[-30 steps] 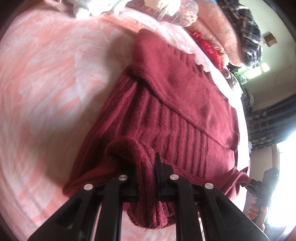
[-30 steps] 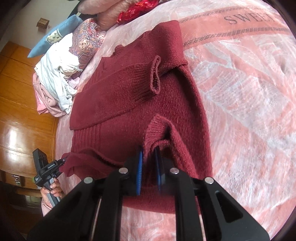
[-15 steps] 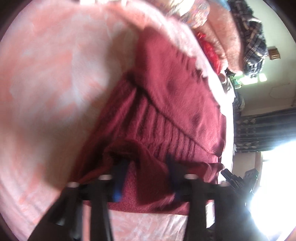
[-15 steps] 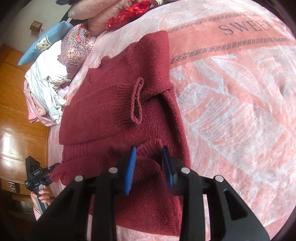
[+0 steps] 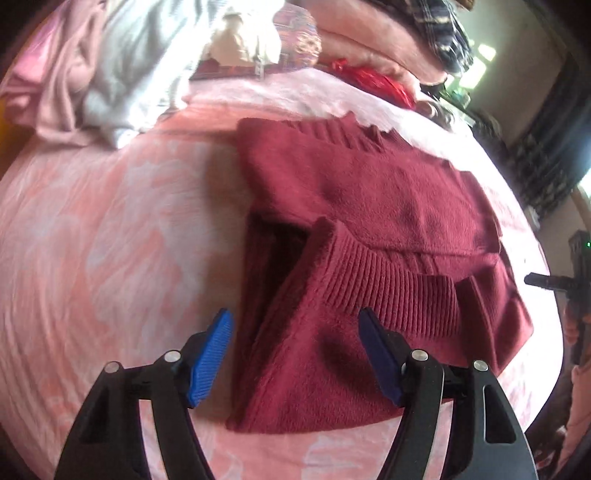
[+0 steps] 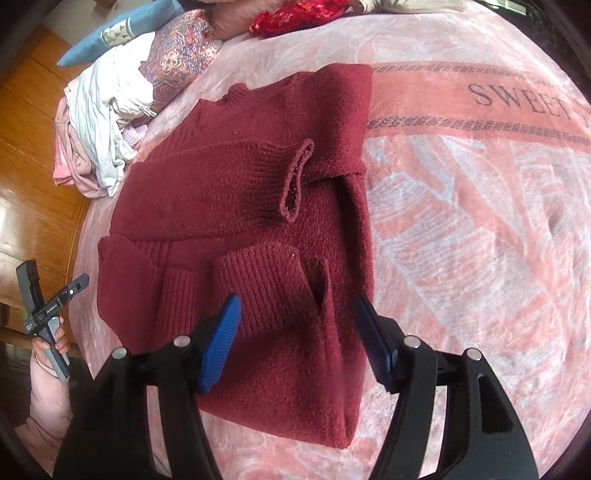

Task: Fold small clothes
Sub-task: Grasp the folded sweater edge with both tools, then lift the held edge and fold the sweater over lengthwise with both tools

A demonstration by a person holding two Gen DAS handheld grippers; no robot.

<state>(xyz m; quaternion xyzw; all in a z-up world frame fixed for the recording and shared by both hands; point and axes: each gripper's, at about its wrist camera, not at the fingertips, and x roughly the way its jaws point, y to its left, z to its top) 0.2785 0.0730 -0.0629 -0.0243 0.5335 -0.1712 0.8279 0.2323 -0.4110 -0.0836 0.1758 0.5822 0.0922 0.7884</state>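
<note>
Left hand-held gripper (image 5: 295,354): released, jaws just opened wide, blue pads clear of the knit, folded hem lying between and below them untouched

Maroon sweater (image 5: 369,206): flat on the pink bed blanket (image 5: 110,240), sleeves crossed over the chest, bottom hem doubled up toward the middle, ribbed band (image 5: 388,291) uppermost

Right hand-held gripper (image 6: 295,332): likewise let go, jaws just opened, ribbed fold beneath the gap, nothing pinched

Step in hand, as judged: letting the bottom fold drop and backing off. Best done by lifting both tools straight away from the cloth so no pad snags the loose knit and drags the fold open; then checking that the ribbed edge sits square across the body before any further fold. Near left corner looks bunched, probably worth a smoothing

Left wrist view only: dark pocket (image 5: 277,251) where the folded flap stands off the layer below, plus plaid fabric (image 5: 436,33) stacked at the far side

Right wrist view only: open sleeve cuff (image 6: 295,181) lying across the chest, lettering woven into the blanket (image 6: 517,99), wooden floor (image 6: 33,184), pile of pale clothes (image 6: 107,122), and the person's left hand around its tool handle at the left edge
</note>
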